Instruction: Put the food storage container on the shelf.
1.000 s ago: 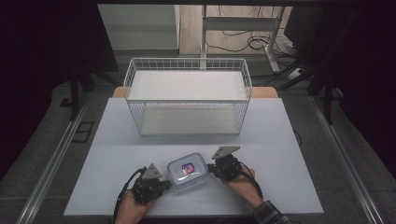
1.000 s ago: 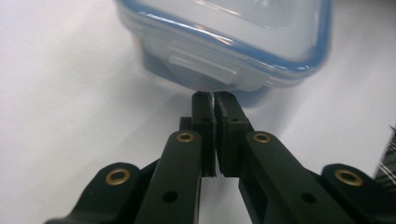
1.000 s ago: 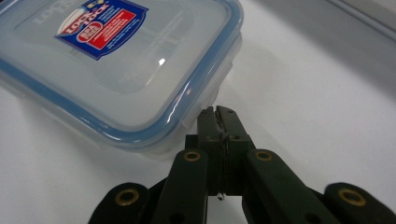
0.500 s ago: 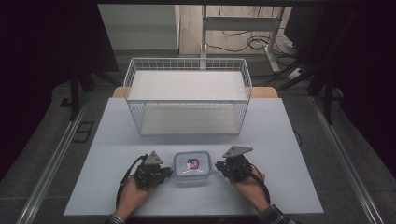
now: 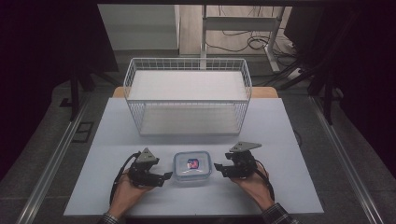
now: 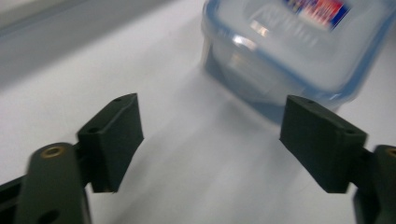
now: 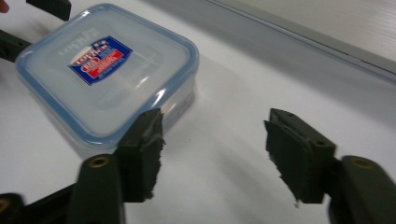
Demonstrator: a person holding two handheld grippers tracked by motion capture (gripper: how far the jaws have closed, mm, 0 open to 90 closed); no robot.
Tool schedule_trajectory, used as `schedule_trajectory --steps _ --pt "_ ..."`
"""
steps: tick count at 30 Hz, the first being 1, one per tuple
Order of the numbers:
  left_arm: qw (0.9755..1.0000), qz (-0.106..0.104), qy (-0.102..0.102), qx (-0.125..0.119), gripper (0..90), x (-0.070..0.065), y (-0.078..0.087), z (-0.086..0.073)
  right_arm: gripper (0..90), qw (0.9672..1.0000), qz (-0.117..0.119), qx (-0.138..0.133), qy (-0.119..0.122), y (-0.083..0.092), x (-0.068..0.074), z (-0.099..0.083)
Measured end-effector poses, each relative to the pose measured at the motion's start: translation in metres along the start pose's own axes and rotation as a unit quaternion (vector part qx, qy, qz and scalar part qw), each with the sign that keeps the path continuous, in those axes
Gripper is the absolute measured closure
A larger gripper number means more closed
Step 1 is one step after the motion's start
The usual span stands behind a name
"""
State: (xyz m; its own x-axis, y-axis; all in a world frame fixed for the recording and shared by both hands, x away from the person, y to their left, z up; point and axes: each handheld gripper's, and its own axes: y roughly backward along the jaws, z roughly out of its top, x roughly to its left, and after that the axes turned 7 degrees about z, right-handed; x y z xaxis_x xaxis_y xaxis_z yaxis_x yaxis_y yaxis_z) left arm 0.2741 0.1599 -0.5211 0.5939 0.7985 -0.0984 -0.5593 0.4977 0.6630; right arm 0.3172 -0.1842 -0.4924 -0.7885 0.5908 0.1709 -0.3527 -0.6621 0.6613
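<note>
A: Start at the left gripper. How do its jaws stand?

B: Wide apart, and they have just been opening. In the left gripper view its own gripper has bare table between the jaws; nothing is held. The box lies just ahead, toward the right jaw, not touched.

A: And the right gripper?

B: Also parted, and also just been opening. In the right gripper view the right gripper has only table between the jaws. The box sits ahead of the left-hand jaw and close to it; whether that jaw brushes the box wall I cannot tell, but the pads do not clamp it.

A: So where is the box?

B: From above, the box rests flat on the table, between the two grippers, each just beside one of its sides. Its clear lid has a blue rim and a small red and blue label, and the lid is on.

A: The hands?

B: The left hand and the right hand come in from the near edge, each under its gripper, with a cable looping off each one.

A: Farther out?

B: A white wire basket stands at the far side of the table, well apart from the box. Beyond it is a metal frame with cables on the floor.
</note>
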Motion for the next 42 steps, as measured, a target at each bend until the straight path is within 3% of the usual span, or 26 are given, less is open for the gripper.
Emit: schedule_trajectory --steps 4,9,12,16,18,19,20,21,23,25,26,28,32,33,34,35,37,38,39,42 --pt "0.999 -0.035 0.021 -0.019 15.4 0.004 0.004 0.008 27.7 0.9996 0.012 -0.025 -0.007 0.001 0.002 0.006" --pt "0.9987 -0.043 0.013 -0.026 14.1 -0.004 -0.002 0.024 26.4 0.999 0.03 -0.034 -0.004 -0.006 0.007 0.014" --pt "0.999 -0.043 0.005 -0.01 13.1 -0.01 -0.015 0.034 26.3 0.9989 0.039 -0.027 0.006 -0.011 0.011 0.018" --pt "0.999 -0.045 0.007 0.001 11.9 -0.013 -0.025 0.035 23.2 0.9984 0.055 -0.016 0.003 -0.022 0.015 0.022" --pt "0.9975 -0.067 0.022 0.01 10.1 -0.013 -0.032 0.032 18.5 0.998 0.063 0.006 0.001 -0.034 0.017 0.022" --pt "0.9975 -0.067 0.022 0.01 10.2 -0.013 -0.032 0.032 18.5 0.998 0.063 0.006 0.001 -0.034 0.017 0.022" --pt "0.9959 -0.083 0.032 0.016 10.2 -0.012 -0.035 0.031 16.7 0.9977 0.067 0.013 -0.001 -0.037 0.018 0.02" --pt "0.9926 -0.108 0.051 0.023 9.9 -0.011 -0.038 0.029 15.6 0.9965 0.08 0.016 -0.017 -0.04 0.017 0.019" --pt "0.9912 -0.116 0.059 0.024 10.2 -0.011 -0.04 0.027 15.4 0.9949 0.094 0.021 -0.031 -0.041 0.015 0.017" --pt "0.9912 -0.117 0.055 0.029 10.1 -0.012 -0.039 0.027 16.9 0.9909 0.122 0.026 -0.051 -0.042 0.013 0.014" --pt "0.9912 -0.117 0.055 0.029 11.1 -0.012 -0.039 0.027 16.9 0.9909 0.122 0.026 -0.051 -0.042 0.013 0.014" --pt "0.9924 -0.111 0.049 0.024 15.0 -0.014 -0.032 0.025 18.6 0.9885 0.133 0.032 -0.064 -0.041 0.013 0.01" --pt "0.9913 -0.117 0.057 0.022 22.1 -0.012 -0.028 0.021 25.2 0.9872 0.139 0.034 -0.071 -0.036 0.013 0.007" --pt "0.9893 -0.129 0.067 0.016 25.3 -0.009 -0.027 0.018 32.0 0.9851 0.148 0.036 -0.08 -0.031 0.011 0.004" --pt "0.9893 -0.129 0.067 0.016 29.3 -0.009 -0.027 0.018 32.0 0.9851 0.148 0.036 -0.08 -0.031 0.011 0.004" --pt "0.987 -0.14 0.078 0.003 34.0 -0.008 -0.026 0.013 38.4 0.9835 0.155 0.034 -0.087 -0.025 0.006 0.001" --pt "0.9882 -0.138 0.067 -0.002 35.7 -0.01 -0.024 0.012 44.4 0.9802 0.17 0.027 -0.097 -0.021 0.001 -0.002" --pt "0.9882 -0.138 0.067 -0.002 36.9 -0.01 -0.024 0.012 44.4 0.9802 0.17 0.027 -0.097 -0.021 0.001 -0.002" --pt "0.9848 -0.15 0.087 -0.01 41.9 -0.005 -0.02 0.01 50.3 0.9769 0.185 0.025 -0.104 -0.018 -0.003 -0.003" --pt "0.978 -0.18 0.103 -0.018 49.5 0.004 -0.02 0.006 57.2 0.9736 0.198 0.005 -0.113 -0.012 -0.007 -0.004"
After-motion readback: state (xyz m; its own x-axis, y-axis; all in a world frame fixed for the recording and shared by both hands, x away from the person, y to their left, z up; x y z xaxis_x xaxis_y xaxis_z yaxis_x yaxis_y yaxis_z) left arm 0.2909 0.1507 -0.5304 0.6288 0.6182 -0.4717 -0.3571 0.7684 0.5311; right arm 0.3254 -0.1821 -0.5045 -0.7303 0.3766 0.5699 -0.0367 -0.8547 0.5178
